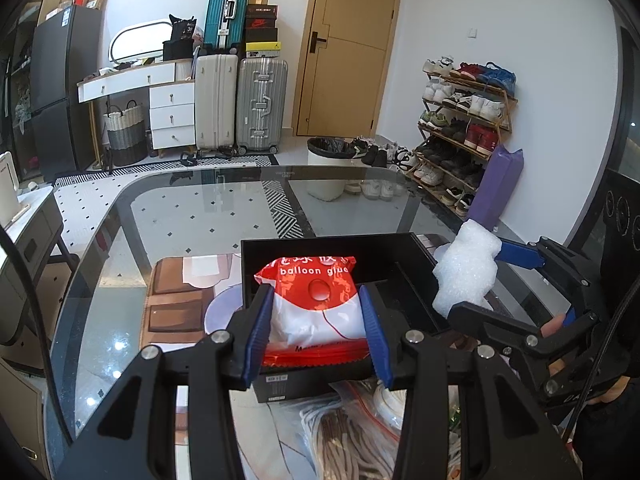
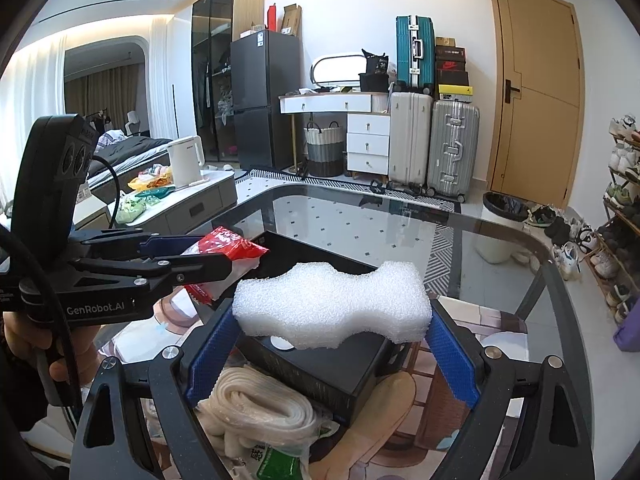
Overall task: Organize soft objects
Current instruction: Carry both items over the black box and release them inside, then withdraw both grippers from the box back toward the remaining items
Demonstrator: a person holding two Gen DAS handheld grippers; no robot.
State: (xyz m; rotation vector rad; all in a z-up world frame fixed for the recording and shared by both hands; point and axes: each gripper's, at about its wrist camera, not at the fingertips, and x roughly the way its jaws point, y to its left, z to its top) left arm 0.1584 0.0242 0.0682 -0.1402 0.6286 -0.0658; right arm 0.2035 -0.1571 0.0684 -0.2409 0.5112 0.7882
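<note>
A red and white "balloon glue" bag (image 1: 316,308) is pinched between the blue pads of my left gripper (image 1: 316,296), which is shut on it. The bag hangs over the open black box (image 1: 400,248) on the glass table. In the right wrist view, my right gripper (image 2: 332,316) is shut on a wavy white foam piece (image 2: 332,300), gripped wide across its ends, just above the same black box (image 2: 320,372). The left gripper (image 2: 216,254) with its bag (image 2: 236,250) shows at the left there. From the left wrist view, the foam (image 1: 466,268) sits at the box's right edge.
A clear zip bag of pale cord (image 2: 260,404) lies in front of the box, beside a green packet (image 2: 276,460) and a beige insole-shaped piece (image 2: 380,412). A printed mat (image 1: 176,300) lies under the glass table (image 1: 180,216). Suitcases, a shoe rack and a bin stand beyond.
</note>
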